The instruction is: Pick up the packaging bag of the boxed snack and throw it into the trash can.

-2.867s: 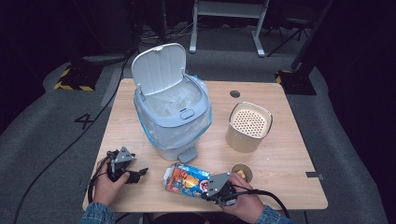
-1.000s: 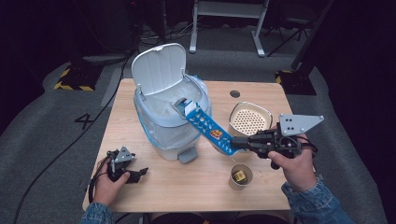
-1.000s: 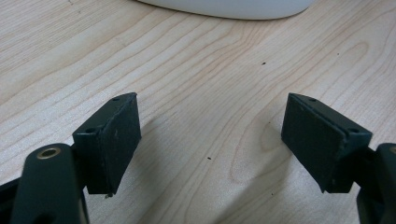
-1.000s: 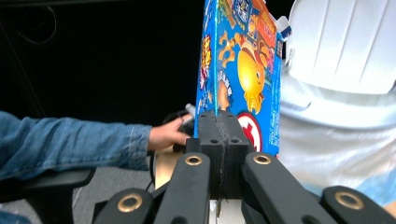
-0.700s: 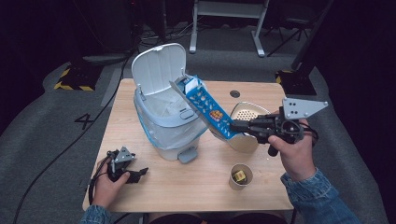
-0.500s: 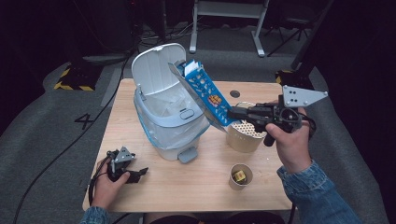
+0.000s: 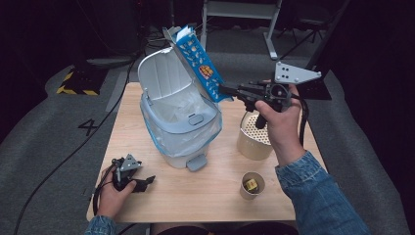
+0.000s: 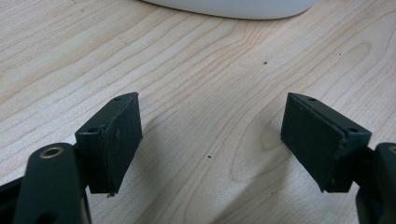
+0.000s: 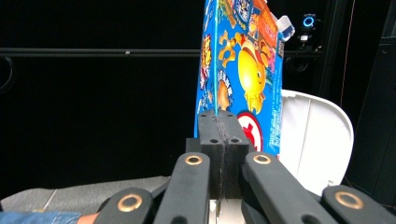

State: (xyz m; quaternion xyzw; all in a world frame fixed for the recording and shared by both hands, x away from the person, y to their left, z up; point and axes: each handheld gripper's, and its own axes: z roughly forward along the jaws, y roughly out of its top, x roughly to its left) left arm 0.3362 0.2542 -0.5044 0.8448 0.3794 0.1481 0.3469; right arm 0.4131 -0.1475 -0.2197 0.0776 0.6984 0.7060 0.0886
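A blue snack box (image 7: 199, 62) with cartoon print hangs in the air above the open white bin (image 7: 178, 117), slanting up to the left. My right gripper (image 7: 226, 90) is shut on the box's lower edge, held level at the bin's right side. In the right gripper view the jaws are pressed together on the box (image 9: 243, 60), with the bin's raised lid (image 9: 313, 140) behind it. My left gripper (image 7: 147, 181) rests on the table near the front left corner. Its jaws stand wide apart (image 8: 210, 140) over bare wood, nothing between them.
A tan perforated canister (image 7: 254, 137) stands right of the bin, under my right hand. A small paper cup (image 7: 252, 185) with something yellow inside sits near the front edge. The bin's foot pedal (image 7: 195, 161) faces the person. The wooden table (image 7: 195, 205) has dark floor around it.
My right gripper has carried the blue box up and to the left, from beside the canister to above the bin's opening. The box has tipped more upright. The left gripper has stayed put.
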